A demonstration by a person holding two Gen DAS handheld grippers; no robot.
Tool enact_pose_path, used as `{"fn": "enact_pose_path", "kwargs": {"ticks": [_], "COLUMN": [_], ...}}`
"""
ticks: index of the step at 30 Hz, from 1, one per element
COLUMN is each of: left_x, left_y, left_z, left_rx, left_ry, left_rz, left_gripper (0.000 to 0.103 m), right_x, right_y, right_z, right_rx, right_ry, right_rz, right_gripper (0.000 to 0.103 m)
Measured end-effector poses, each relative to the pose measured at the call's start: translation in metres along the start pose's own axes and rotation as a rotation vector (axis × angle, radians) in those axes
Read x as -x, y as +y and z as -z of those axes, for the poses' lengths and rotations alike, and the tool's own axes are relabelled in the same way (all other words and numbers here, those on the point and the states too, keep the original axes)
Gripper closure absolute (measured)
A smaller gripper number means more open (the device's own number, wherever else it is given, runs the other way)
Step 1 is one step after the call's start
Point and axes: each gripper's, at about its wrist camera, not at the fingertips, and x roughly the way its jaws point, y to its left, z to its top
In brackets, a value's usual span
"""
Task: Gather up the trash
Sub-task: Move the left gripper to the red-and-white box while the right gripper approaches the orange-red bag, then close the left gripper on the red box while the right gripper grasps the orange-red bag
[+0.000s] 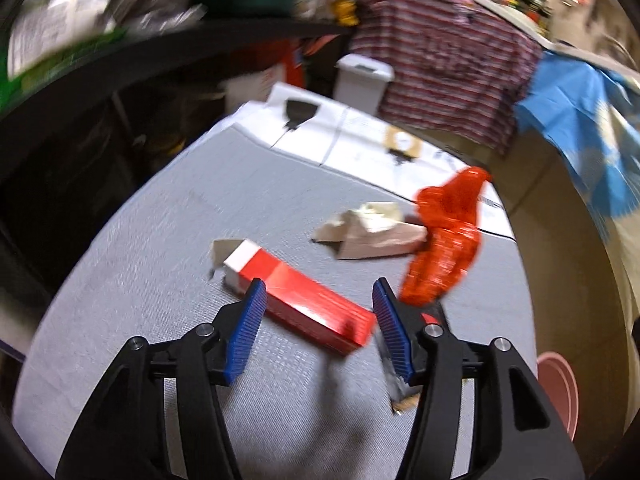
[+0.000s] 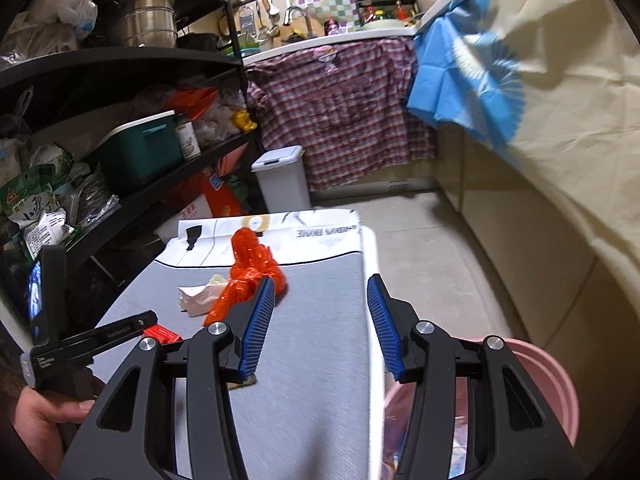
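Trash lies across the grey bench (image 1: 168, 280): a red carton (image 1: 304, 304), a crumpled paper bag (image 1: 372, 236) at its one o'clock, and an orange plastic wrapper (image 1: 444, 248) touching the bag. The left gripper (image 1: 318, 328) has its fingers apart, straddling the carton's near end without pressing it. The right gripper (image 2: 322, 324) hangs empty, fingers apart, above the bench edge; the pink bin (image 2: 560, 396) sits at its five o'clock. Closing on that corner risks the carton pivoting out, and the blurred view suggests a hurried approach could nudge it away.
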Motion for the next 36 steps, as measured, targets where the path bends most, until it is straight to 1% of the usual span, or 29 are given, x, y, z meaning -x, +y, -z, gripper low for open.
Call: {"fn": "enact_pose_path", "kwargs": {"ticks": [3, 6, 10, 11, 15, 18, 19, 21, 26, 31, 34, 36], "left_x": [-0.013, -0.023, -0.034, -0.036, -0.038, -0.033, -0.032, -0.030, -0.028, -0.026, -0.024, -0.025], "left_y": [0.011, 0.014, 0.011, 0.011, 0.011, 0.009, 0.009, 0.011, 0.018, 0.024, 0.029, 0.026], "left_z": [0.000, -0.001, -0.002, -0.002, -0.004, -0.005, -0.005, -0.007, -0.009, -0.009, -0.009, -0.009], "left_rx": [0.057, 0.079, 0.081, 0.079, 0.055, 0.015, 0.003, -0.014, -0.028, -0.054, -0.059, -0.056], "left_ry": [0.022, 0.030, 0.049, 0.055, 0.071, 0.081, 0.080, 0.080, 0.084, 0.076, 0.076, 0.076], "left_rz": [-0.007, -0.014, -0.011, -0.010, -0.039, -0.036, -0.037, -0.039, -0.045, -0.048, -0.045, -0.046], "left_gripper": [0.048, 0.048, 0.048, 0.048, 0.049, 0.059, 0.065, 0.070, 0.071, 0.072, 0.073, 0.074], "right_x": [-0.016, -0.036, -0.065, -0.070, -0.098, -0.125, -0.133, -0.144, -0.168, -0.179, -0.181, -0.181], "right_y": [0.004, 0.011, 0.026, 0.028, 0.044, 0.055, 0.058, 0.061, 0.073, 0.077, 0.078, 0.077], "right_z": [0.000, 0.000, 0.003, 0.003, 0.005, 0.010, 0.011, 0.015, 0.022, 0.026, 0.028, 0.029], "right_rx": [-0.011, -0.014, -0.005, -0.004, 0.001, -0.004, -0.007, -0.021, -0.023, -0.010, 0.005, 0.010], "right_ry": [0.011, 0.026, 0.066, 0.076, 0.141, 0.209, 0.232, 0.269, 0.339, 0.384, 0.393, 0.399], "right_rz": [-0.021, -0.043, -0.092, -0.103, -0.162, -0.191, -0.195, -0.207, -0.219, -0.190, -0.179, -0.176], "right_gripper": [0.052, 0.052, 0.052, 0.050, 0.046, 0.043, 0.043, 0.043, 0.042, 0.042, 0.048, 0.057]}}
